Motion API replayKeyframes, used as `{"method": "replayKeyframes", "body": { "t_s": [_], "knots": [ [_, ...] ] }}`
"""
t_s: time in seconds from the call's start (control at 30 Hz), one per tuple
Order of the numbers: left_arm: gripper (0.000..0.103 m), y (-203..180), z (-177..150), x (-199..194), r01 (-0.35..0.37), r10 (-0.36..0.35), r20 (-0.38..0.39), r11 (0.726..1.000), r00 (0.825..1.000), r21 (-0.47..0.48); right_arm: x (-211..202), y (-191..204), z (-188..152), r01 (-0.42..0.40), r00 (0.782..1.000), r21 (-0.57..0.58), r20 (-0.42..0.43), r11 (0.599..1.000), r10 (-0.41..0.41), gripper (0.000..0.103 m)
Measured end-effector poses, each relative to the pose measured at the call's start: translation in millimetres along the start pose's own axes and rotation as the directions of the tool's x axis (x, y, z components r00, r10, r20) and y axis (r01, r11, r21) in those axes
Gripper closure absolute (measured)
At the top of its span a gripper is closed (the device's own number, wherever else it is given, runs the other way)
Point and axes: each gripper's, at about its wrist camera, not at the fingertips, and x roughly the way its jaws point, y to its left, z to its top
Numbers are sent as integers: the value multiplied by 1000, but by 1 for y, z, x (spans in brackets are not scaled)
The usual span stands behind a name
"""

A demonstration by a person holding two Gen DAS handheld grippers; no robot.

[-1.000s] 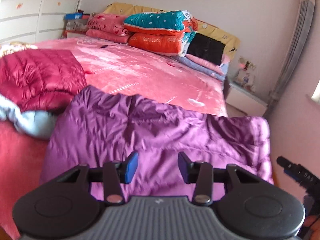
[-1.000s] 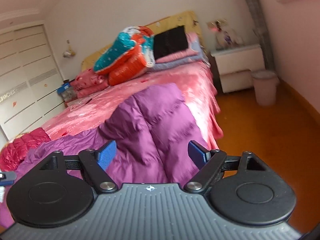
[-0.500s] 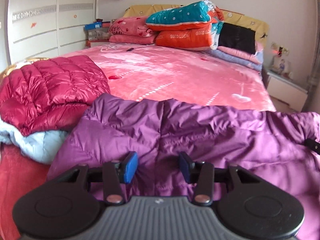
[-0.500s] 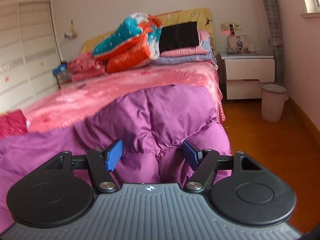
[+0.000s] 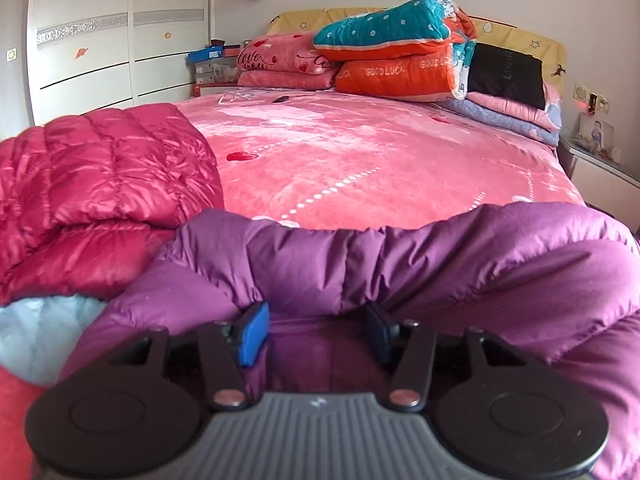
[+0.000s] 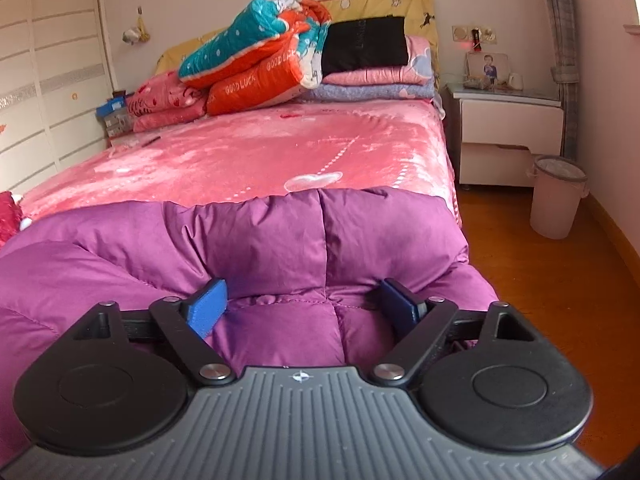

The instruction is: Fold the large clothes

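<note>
A big purple down jacket (image 5: 460, 272) lies across the foot of the pink bed (image 5: 380, 160), its near edge bulging up in a thick fold. My left gripper (image 5: 316, 332) is low against that fold. Its jaws are opening, with purple fabric between the blue pads (image 5: 254, 334) but not pinched. In the right wrist view the same jacket (image 6: 248, 236) fills the foreground up to the bed's right edge. My right gripper (image 6: 304, 306) is pushed into the puffy hem. Its jaws are opening wide, and a padded section sits loosely between them.
A folded red down jacket (image 5: 100, 184) rests on a light blue garment (image 5: 40, 332) at the left. Folded quilts (image 5: 400, 56) are stacked at the headboard. A white wardrobe (image 5: 100, 40) stands left. Right of the bed are a nightstand (image 6: 508, 128), a pink bin (image 6: 556, 196) and orange floor (image 6: 560, 300).
Both grippers have sunk and closed in on the purple jacket, which now looms larger and bulges at its near edge. The right jaws narrowed, then spread wide; the left jaws widened.
</note>
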Motion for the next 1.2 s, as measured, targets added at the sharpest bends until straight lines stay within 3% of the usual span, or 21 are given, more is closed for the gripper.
{"method": "replayKeyframes", "body": {
  "t_s": [0.4, 0.6, 0.7, 0.83, 0.97, 1.2],
  "knots": [
    [43, 5, 0, 34, 32, -31, 30, 998, 999, -52, 44, -8, 5, -34, 998, 53, -44, 998, 36, 0],
    [42, 3, 8, 21, 27, -27, 1, 999, 1000, -36, 34, -11, 5, -40, 998, 57, -43, 998, 42, 0],
    [42, 3, 18, -4, 68, -65, 37, 995, 997, -77, 25, -18, 11, -39, 998, 74, -43, 997, 42, 0],
    [38, -25, 38, -35, 142, -135, 91, 987, 987, -79, 8, -21, 23, -64, 998, 128, 21, 990, 62, 0],
    [37, -67, 48, -34, 211, -205, 74, 974, 976, -81, -7, -12, 30, -91, 994, 112, 76, 989, 83, 0],
    [35, -108, 38, 8, 154, -155, -13, 987, 988, -37, 7, 3, 22, -86, 996, 30, 32, 996, 85, 0]
  ]
}}
